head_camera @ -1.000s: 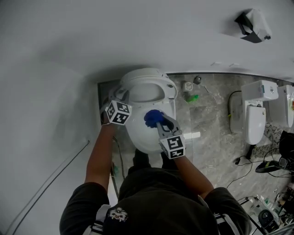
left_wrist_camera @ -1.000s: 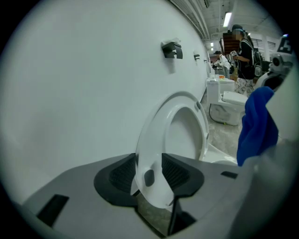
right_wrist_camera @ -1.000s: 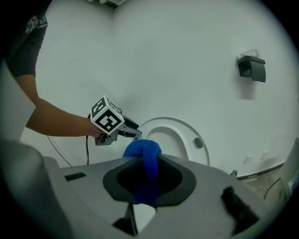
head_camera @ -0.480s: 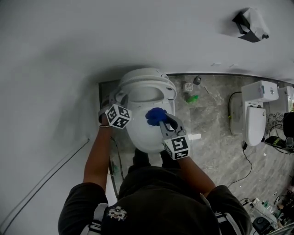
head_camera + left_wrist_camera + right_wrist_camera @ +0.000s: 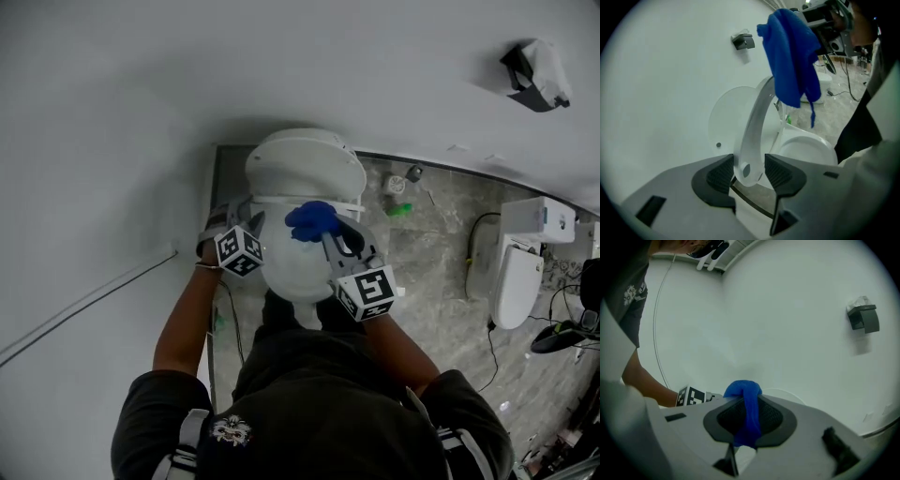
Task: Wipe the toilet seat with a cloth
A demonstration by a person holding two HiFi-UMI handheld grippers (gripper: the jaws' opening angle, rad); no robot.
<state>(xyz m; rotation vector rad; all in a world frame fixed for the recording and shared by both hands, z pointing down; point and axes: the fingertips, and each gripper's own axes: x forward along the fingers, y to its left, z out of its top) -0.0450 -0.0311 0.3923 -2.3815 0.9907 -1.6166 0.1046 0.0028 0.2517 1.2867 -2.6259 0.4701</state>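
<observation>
Left tongs [image 5: 749,172] are letting go as I watch. Their pads are spreading on either side of the raised toilet seat [image 5: 757,126], whose rim is between them but, as far as I can see, no longer pinched. A second ago they sat closer on that rim, so I take this as the hand-off, with the seat lifted and now left to stand by itself. The right tongs [image 5: 749,420] are clenched on the blue cloth [image 5: 749,401]. A fold bulges above the pads and the rest hangs down between them. From the left gripper view, the cloth dangles in the air just above the top of the seat ring and does not touch it. The ring stands steeply tilted. The lid [image 5: 725,117] is behind it against the wall [image 5: 670,84], and the open bowl [image 5: 806,146] is below to the right. From the head view, the seat and lid look more upright than in the earlier frames, though my head has also shifted, so I hold that loosely. I judge that no wiping has begun. With the seat up, its underside and rim are exposed to the cloth. My worry is that the released ring may drop forward if it is not leaning far enough back. A paper holder [image 5: 743,41] is mounted high on the wall, well away from the work.
</observation>
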